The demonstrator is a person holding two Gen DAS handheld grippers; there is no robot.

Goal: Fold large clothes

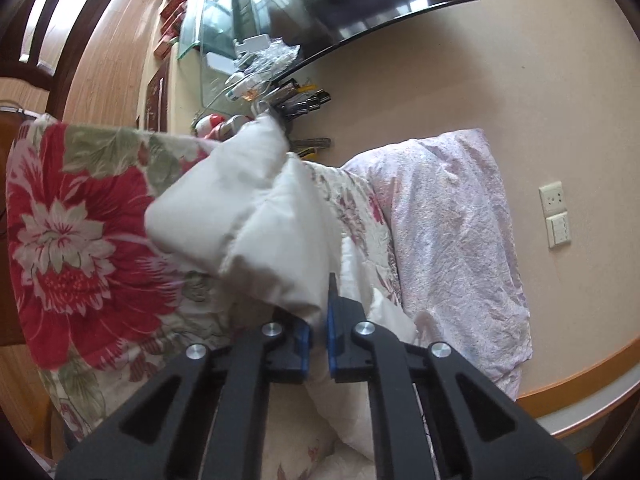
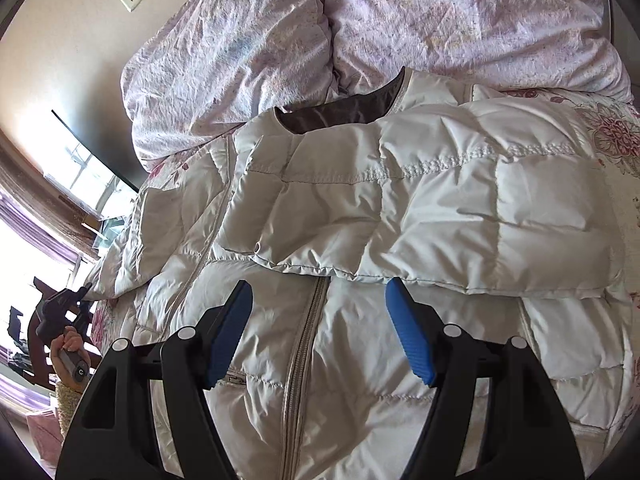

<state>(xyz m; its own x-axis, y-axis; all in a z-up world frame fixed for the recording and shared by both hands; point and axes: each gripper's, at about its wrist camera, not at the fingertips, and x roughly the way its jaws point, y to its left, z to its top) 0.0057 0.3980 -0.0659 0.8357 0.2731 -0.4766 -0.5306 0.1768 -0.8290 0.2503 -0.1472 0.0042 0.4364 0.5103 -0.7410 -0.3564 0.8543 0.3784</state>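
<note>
A white puffer jacket (image 2: 360, 208) lies zipper-side up on the bed, its right sleeve (image 2: 460, 216) folded across the chest. My right gripper (image 2: 320, 312) is open and empty, hovering just above the jacket's front near the zipper (image 2: 298, 360). My left gripper (image 1: 318, 320) is shut on the end of the jacket's left sleeve (image 1: 256, 216) and holds it lifted off the bed. The left gripper also shows in the right wrist view (image 2: 66, 304), at the far left beside the bed.
A floral bedsheet (image 1: 80, 240) covers the bed. A crumpled pink duvet (image 2: 320, 28) is piled along the wall behind the jacket. A glass TV stand with clutter (image 1: 248, 64) and a dark TV screen (image 1: 360, 4) stand past the bed's edge. Wall sockets (image 1: 554, 214) are nearby.
</note>
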